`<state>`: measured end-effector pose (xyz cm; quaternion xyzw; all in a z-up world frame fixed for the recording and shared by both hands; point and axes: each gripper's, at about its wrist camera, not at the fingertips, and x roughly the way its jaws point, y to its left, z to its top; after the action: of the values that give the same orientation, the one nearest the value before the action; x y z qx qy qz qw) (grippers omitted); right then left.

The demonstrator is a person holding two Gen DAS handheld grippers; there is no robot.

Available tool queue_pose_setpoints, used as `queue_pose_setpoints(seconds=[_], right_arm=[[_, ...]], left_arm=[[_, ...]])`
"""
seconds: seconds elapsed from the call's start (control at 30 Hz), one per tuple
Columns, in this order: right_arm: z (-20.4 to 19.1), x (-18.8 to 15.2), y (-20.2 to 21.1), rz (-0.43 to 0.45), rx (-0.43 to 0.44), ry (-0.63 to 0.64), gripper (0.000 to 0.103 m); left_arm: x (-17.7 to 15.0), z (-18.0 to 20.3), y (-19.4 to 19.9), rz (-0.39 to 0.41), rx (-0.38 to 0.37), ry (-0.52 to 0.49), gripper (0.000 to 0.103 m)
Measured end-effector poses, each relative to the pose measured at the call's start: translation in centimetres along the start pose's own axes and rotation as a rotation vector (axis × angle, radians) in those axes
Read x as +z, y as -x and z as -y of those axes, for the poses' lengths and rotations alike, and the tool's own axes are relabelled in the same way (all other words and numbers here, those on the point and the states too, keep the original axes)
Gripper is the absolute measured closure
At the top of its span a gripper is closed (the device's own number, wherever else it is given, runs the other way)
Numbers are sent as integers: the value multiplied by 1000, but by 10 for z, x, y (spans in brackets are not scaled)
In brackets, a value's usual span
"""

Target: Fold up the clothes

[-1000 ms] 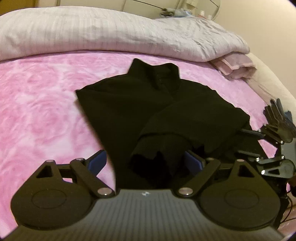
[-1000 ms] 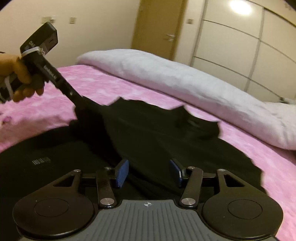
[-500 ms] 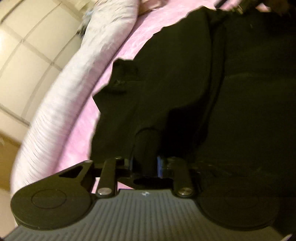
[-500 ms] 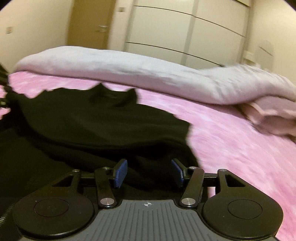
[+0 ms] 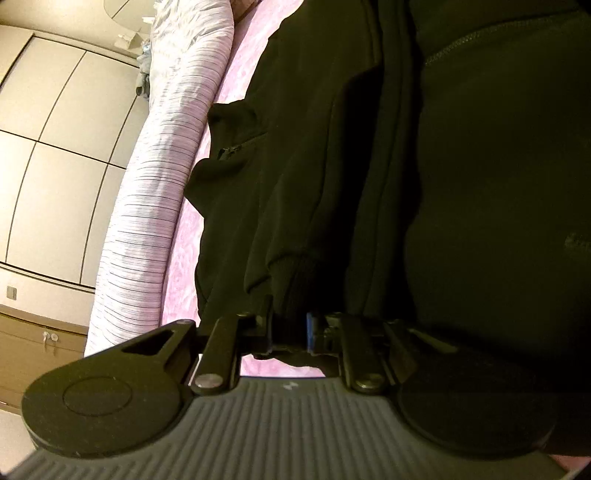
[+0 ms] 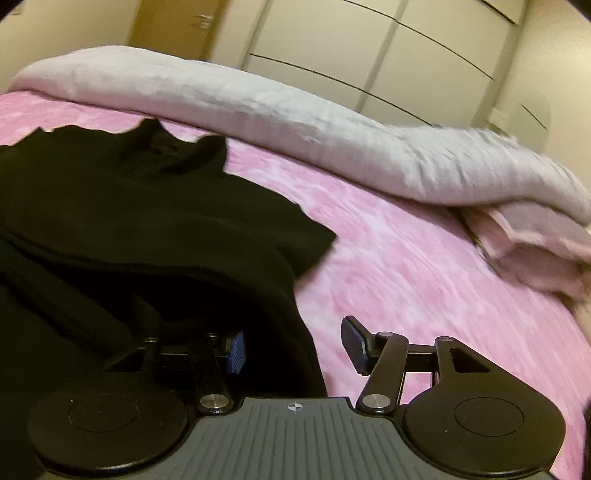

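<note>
**Black top on the pink bed, one cuff pinched**

We see a black long-sleeved zip-neck top lying spread on a pink mottled bedspread, its stand-up collar pointing toward a rolled, pale lilac striped duvet that runs along the far edge of the bed. Beyond the duvet stand cream wardrobe doors with dark seams and a brown wooden door. At the right end of the duvet a folded pale pink cloth sits under it.

Our left gripper has its two fingers drawn together on the ribbed cuff of the top's sleeve, which rises straight out from between the blue pads. Our right gripper has its fingers wide apart; the top's side edge lies between them, close against the left pad, and the right pad stands over bare bedspread.

In the left wrist view the scene is rolled sideways, and dark fabric fills most of it, blocking nearly all of the bed; it does show the collar's zip, a second zip line at the upper right, and a low wooden cabinet by the wall. The right wrist view shows the top's outline and the open stretch of bedspread to its right, though it is blurred there.
</note>
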<state>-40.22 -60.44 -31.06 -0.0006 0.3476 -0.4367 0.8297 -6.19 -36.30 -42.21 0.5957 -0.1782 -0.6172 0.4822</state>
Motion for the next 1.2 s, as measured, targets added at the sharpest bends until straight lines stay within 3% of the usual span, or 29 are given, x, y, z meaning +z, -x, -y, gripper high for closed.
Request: queue_pose_setpoints(seconds=[0.07,0.13,0.17,0.33,0.4,0.57,0.63,0.8,0.97,1.1,1.2], right_arm=[[4,4,-7,9,-46,30,48],[11,5,-6,28,-141,23,48],[15,3,-7,24,-149,-9,48],[26,-16,-19,-45,-110,-121,47],[36,-15,-16,-68,-81,-199,47],[32,-12,15,-182,-100,-239,46],[30,-11,35,-169,-88,-300,46],[22,13,71,18,11,-361,47],[12,37,43,73,149,-387,47],[12,31,14,-2,173,-428,48],[14,23,-9,-76,178,-463,48]], left_arm=[[-1,-3,0,16,60,13,90],[-2,-4,-1,20,49,33,90],[-2,-4,-2,21,38,43,90],[-7,13,-9,-12,-49,10,91],[-9,16,-6,-14,-45,3,91],[-12,10,1,-27,-65,-6,88],[-16,3,3,-27,-65,-2,86],[-31,-1,21,-41,-70,6,82],[-48,-5,29,-83,-74,10,78],[-52,-21,26,-83,-58,121,78],[-38,-32,12,-46,-91,224,74]])
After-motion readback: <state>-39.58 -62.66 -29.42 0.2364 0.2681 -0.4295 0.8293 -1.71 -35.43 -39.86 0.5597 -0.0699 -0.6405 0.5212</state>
